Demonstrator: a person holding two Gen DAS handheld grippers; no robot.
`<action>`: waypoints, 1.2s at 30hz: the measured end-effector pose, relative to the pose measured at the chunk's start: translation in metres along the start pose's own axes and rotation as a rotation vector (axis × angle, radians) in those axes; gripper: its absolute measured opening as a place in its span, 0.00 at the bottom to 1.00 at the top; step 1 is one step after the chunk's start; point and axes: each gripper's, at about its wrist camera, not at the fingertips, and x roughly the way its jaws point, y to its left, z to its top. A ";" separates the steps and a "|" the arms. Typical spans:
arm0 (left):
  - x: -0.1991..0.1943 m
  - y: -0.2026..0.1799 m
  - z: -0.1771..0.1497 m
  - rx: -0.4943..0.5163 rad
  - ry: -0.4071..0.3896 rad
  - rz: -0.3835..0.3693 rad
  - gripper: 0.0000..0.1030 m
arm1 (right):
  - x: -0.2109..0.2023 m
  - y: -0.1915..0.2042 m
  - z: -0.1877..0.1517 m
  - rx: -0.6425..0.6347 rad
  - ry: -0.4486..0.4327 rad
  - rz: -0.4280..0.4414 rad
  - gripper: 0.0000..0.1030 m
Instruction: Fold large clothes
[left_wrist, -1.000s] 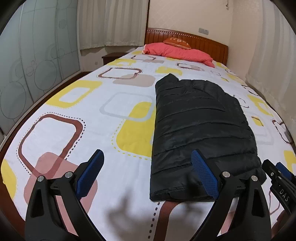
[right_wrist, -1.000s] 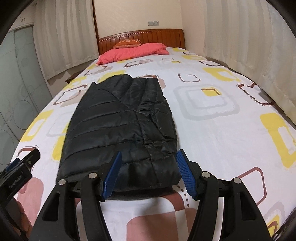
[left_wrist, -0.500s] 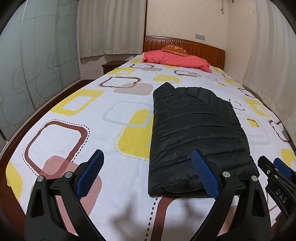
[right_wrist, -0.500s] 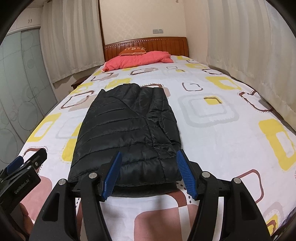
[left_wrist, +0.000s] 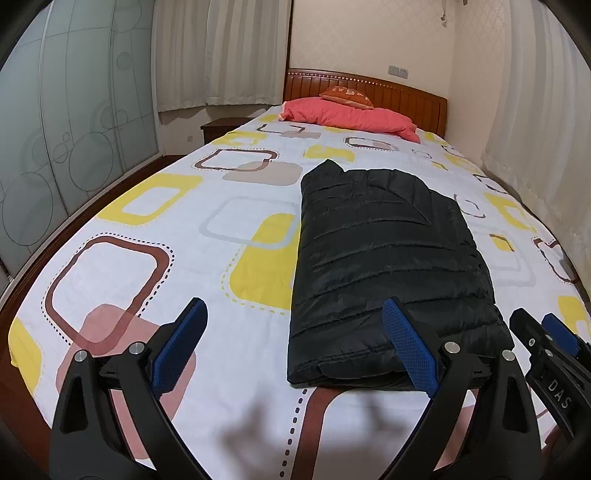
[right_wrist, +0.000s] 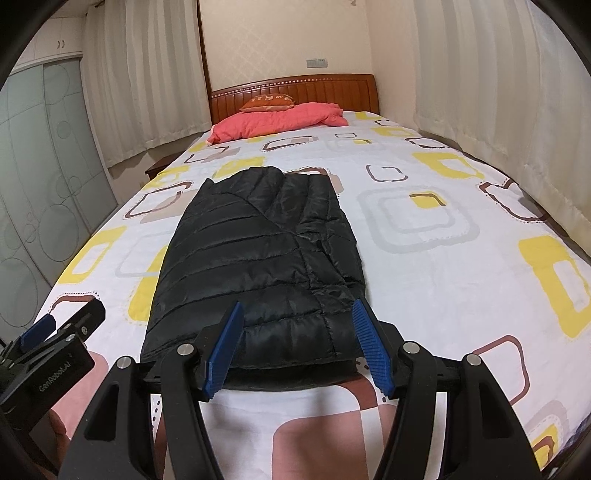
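Both grippers hang released above the foot edge of the bed: left gripper (left_wrist: 295, 347) with its jaws spread wide, right gripper (right_wrist: 299, 347) spread too, neither touching anything. Between them I see the black puffer jacket (right_wrist: 258, 254), folded into a long panel that runs from the foot edge toward the headboard (right_wrist: 295, 86), hem end nearest me. I judge one fold is left, hem up toward the collar. For that I'd pinch both near corners through every layer, lift evenly and lay them square. Beyond lie the patterned bedsheet (left_wrist: 147, 266) and a pink quilt (left_wrist: 351, 118).
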 end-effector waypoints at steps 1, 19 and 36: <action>0.000 0.000 0.000 -0.001 0.001 0.000 0.93 | 0.000 0.001 -0.001 -0.002 -0.001 0.000 0.59; 0.001 0.002 0.001 -0.008 0.000 0.000 0.93 | -0.001 0.003 0.002 -0.002 -0.001 0.004 0.59; 0.000 -0.001 -0.001 -0.010 -0.002 -0.007 0.93 | 0.000 0.001 0.002 -0.003 -0.001 0.005 0.59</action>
